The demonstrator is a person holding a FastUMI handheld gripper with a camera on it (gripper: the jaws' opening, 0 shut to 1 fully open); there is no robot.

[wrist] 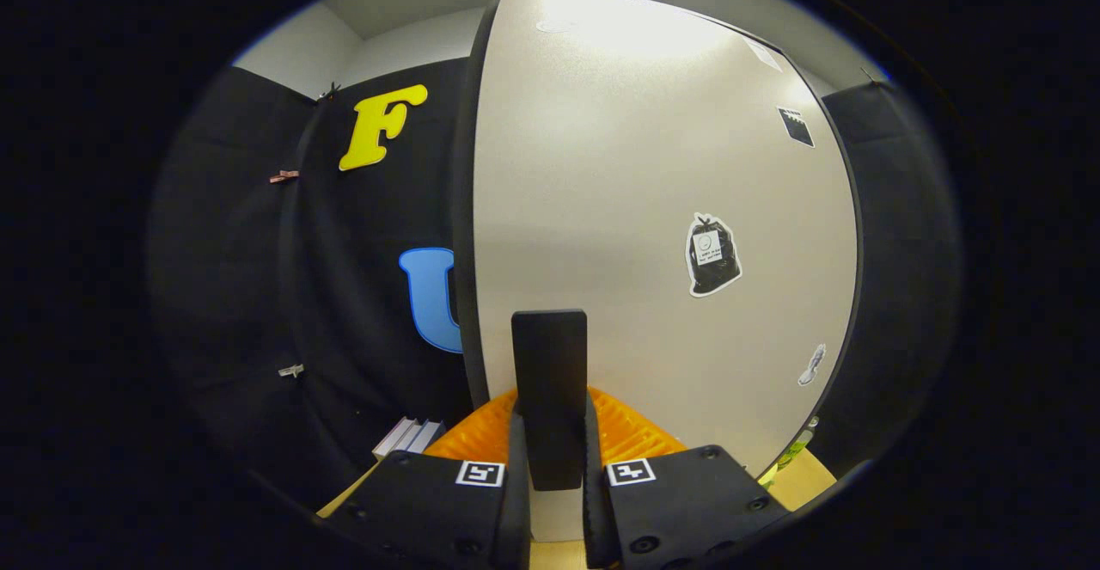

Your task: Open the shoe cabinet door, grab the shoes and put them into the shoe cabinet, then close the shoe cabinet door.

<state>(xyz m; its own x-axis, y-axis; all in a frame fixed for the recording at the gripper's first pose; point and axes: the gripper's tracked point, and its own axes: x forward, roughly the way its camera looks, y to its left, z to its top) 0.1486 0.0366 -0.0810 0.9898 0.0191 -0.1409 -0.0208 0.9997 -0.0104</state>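
The white shoe cabinet door [636,209] stands upright just ahead of me, its dark left edge [464,209] showing against the booth wall. A black upright bar handle [550,364] sticks out from the door's lower part. My gripper [554,441] is shut on this handle, one finger pressing on each side of its lower half. Whether the door stands ajar or flush with the cabinet cannot be told from here.
Stickers sit on the door: a black bag shape [712,255], a small pale one [811,365] and a dark patch [796,126] higher up. Several books [409,438] lie low on the left by the wall. A green object [795,450] peeks out past the door's lower right edge.
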